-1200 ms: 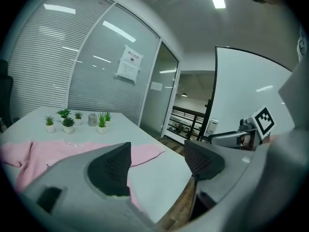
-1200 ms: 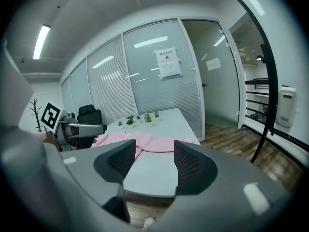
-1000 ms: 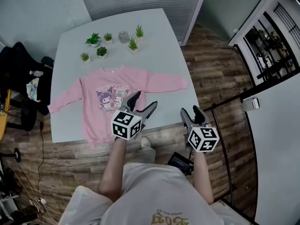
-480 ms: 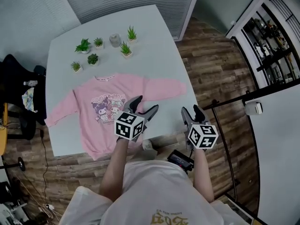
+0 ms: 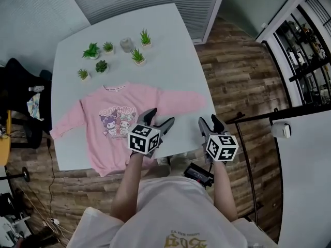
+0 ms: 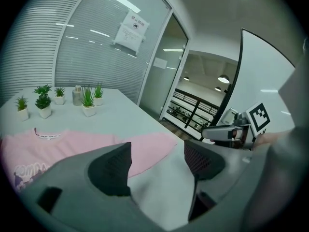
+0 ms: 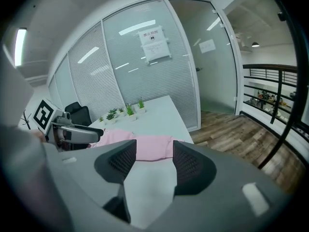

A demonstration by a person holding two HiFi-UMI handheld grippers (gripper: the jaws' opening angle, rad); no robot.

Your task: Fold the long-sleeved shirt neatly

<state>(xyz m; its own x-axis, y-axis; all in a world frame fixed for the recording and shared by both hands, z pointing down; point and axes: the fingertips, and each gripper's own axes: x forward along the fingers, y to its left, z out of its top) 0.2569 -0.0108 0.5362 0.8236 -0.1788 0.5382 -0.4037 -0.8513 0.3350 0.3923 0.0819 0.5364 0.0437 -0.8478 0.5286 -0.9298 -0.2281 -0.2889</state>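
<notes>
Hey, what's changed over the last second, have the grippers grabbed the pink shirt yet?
Not yet. Both grippers sank a little toward the white table: the left gripper by the lower corner of the pink long-sleeved shirt, the right gripper short of its sleeve. The right gripper's fingers have just been closing slightly, with nothing between them. Both are open. The shirt lies flat as before, and the small potted plants are unmoved.

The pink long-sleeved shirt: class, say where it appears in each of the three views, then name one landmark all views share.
Head view: pink long-sleeved shirt left of centre, flat on the white table.
Left gripper view: shirt lower left, one sleeve reaching the centre.
Right gripper view: shirt centre, just beyond the jaws.
Shared landmark: potted plants beyond the collar.
</notes>
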